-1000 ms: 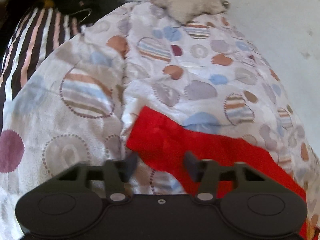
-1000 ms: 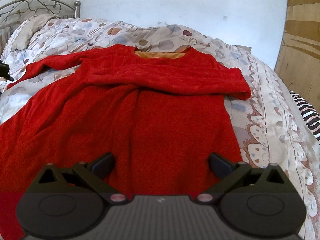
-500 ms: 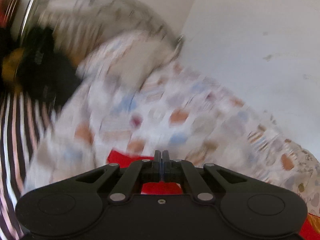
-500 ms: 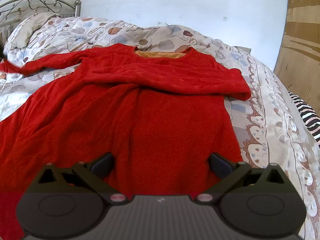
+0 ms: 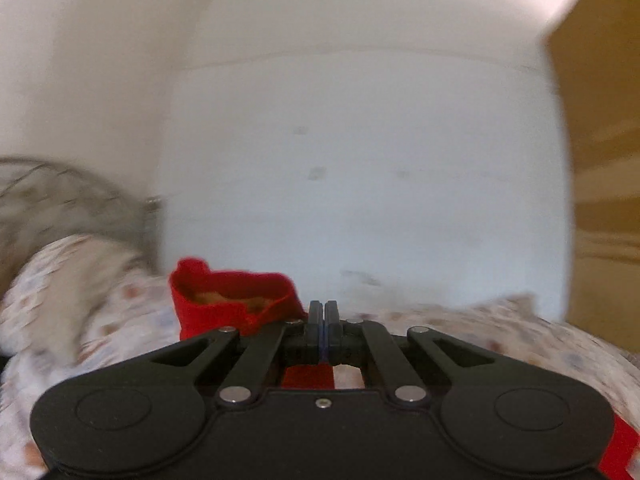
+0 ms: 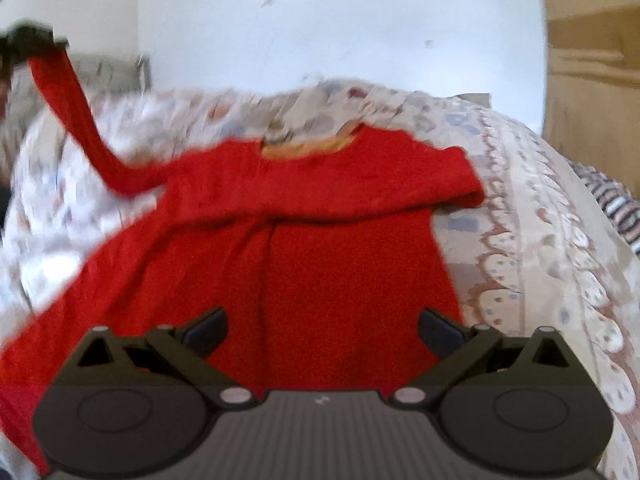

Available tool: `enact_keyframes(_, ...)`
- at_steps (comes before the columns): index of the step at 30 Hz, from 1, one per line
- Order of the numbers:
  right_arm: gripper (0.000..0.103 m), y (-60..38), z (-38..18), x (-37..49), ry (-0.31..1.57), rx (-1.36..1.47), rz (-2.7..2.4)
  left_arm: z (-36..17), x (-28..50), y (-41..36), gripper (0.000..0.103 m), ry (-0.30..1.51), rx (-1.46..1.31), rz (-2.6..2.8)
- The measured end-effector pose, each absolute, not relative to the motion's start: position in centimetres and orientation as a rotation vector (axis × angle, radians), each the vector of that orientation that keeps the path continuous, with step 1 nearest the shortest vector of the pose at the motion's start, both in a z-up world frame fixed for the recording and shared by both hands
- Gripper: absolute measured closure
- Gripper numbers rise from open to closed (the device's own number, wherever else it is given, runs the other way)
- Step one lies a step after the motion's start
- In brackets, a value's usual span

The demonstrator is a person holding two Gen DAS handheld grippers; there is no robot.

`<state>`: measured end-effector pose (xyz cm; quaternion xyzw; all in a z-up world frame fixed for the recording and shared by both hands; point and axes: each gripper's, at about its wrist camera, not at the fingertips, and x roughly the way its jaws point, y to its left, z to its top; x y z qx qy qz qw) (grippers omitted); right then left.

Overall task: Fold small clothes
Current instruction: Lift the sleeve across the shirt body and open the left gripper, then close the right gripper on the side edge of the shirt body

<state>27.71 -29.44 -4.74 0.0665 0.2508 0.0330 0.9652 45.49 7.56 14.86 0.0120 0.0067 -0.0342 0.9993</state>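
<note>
A: Where is the red long-sleeved knit top [image 6: 320, 248]?

B: It lies spread on the bed's patterned duvet with coloured circles [image 6: 540, 216], filling the middle of the right wrist view, its neckline toward the white wall [image 6: 360, 20]. One sleeve is folded across the chest to the right. The other sleeve [image 6: 76, 120] rises off the bed toward the upper left of the frame.

A: What holds that sleeve up?

B: The left gripper [image 6: 28, 38], a dark blur in the upper left corner. In the left wrist view its jaws are pressed together at lower centre [image 5: 323, 316], and the red cuff [image 5: 228, 300] bunches just to their left, with red cloth showing below them too. So they are clamped on the sleeve.

A: And the right gripper?

B: The right gripper [image 6: 322, 330] hangs over the lower body of the top with its jaws spread wide, nothing between them.

A: Anything else around?

B: A metal bed frame [image 5: 68, 196] at left, blurred, a pillow [image 5: 84, 276] beneath it, and a wooden panel [image 6: 592, 60] at right.
</note>
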Motion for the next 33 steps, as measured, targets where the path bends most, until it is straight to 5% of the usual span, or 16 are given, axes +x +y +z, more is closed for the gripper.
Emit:
enact_keyframes(11, 0.0, -35.9, -3.6, 22.4, 0.503, 0.206, -0.164, 9.2, 44.3, -7.1, 0.103, 0.123, 0.189, -0.375)
enact_keyframes(16, 0.0, -36.3, -4.4, 22.0, 0.538, 0.202, -0.159, 4.2, 44.4, -6.2, 0.079, 0.298, 0.093, -0.347)
enact_keyframes(19, 0.0, -35.6, -4.4, 22.7, 0.537, 0.204, -0.134, 2.5, 44.3, -4.2, 0.058, 0.385, 0.046, -0.307)
enact_keyframes(21, 0.0, -34.7, -4.3, 23.6, 0.534, 0.207, -0.102, 1.3, 44.0, -2.5, 0.033, 0.413, 0.042, -0.244)
enact_keyframes(27, 0.0, -30.7, -3.2, 27.7, 0.523, 0.176, 0.051, -0.8, 42.1, 3.6, 0.003, 0.454, 0.047, -0.054)
enact_keyframes(33, 0.0, -24.9, -1.2, 34.7, 0.517, 0.143, 0.291, -2.1, 41.2, 8.6, 0.002, 0.507, 0.006, 0.047)
